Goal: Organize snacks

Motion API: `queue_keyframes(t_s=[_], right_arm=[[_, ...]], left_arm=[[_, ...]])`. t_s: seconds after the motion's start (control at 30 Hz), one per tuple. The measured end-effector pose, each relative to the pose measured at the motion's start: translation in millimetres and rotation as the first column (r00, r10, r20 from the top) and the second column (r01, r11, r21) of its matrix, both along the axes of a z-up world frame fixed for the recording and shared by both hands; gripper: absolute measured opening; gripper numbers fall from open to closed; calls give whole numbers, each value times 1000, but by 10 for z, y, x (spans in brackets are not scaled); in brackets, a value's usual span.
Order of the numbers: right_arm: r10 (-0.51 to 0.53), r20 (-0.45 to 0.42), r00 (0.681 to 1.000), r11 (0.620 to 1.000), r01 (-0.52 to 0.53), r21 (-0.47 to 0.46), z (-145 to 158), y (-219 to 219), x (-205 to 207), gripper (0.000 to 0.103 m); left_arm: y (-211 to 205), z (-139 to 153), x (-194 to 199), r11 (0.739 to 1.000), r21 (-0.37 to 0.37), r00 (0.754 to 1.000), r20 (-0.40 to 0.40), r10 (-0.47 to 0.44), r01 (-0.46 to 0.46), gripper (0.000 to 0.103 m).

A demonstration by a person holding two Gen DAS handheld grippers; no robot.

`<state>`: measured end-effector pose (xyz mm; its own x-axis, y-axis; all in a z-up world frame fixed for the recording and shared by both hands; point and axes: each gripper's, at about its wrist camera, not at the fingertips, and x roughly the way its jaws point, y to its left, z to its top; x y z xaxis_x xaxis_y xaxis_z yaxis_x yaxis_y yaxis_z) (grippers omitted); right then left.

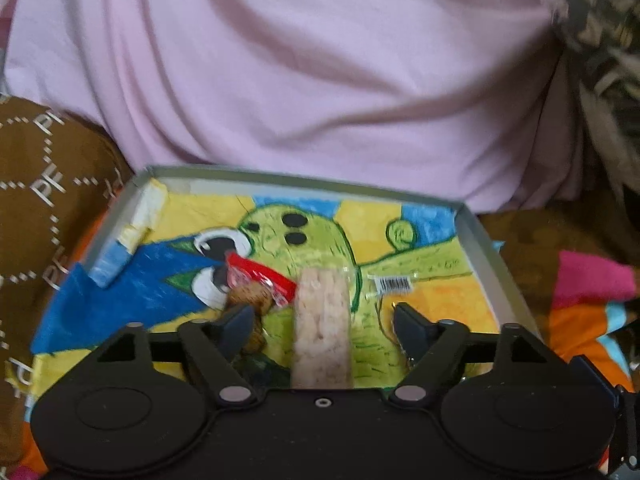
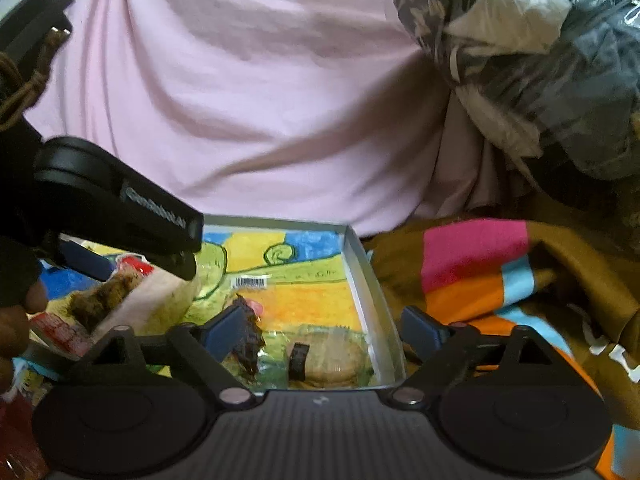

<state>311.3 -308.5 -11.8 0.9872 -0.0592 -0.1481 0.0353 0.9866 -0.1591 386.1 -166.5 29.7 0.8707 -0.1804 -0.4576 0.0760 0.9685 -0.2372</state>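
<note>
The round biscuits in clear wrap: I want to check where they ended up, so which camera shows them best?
The right wrist view. There the round biscuits lie in the tray's near right corner, between the open right gripper's fingers. The left wrist view does not show them; its own gripper blocks that part of the tray.

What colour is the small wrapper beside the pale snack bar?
Red wrapper, clearest in the left wrist view.

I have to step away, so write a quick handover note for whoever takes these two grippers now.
Left gripper: open, pale rice bar lying between its fingers, not pinched.
Right gripper: open over the tray's right corner, holding nothing.
In the tray: rice bar, red-wrapped snack, round biscuits, dark brownie.
Done: these snacks are in the tray.
Left: cannot tell whether more snacks remain outside.
</note>
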Motion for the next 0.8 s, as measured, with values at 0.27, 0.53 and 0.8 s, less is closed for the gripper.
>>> queue_keyframes(t_s=[0.27, 0.53, 0.8], right_arm=[[-28, 102, 994, 1000, 29, -11, 162, 119, -271, 103], [-81, 182, 980, 996, 73, 51, 323, 145, -714, 103], [-27, 259, 965, 997, 9, 72, 460, 238, -1255, 103]], left_arm=[[291, 238, -394, 999, 20, 995, 94, 47, -49, 102], [544, 382, -930, 993, 86, 982, 176, 63, -79, 102], [840, 386, -1503, 990, 94, 977, 196, 86, -106, 102]])
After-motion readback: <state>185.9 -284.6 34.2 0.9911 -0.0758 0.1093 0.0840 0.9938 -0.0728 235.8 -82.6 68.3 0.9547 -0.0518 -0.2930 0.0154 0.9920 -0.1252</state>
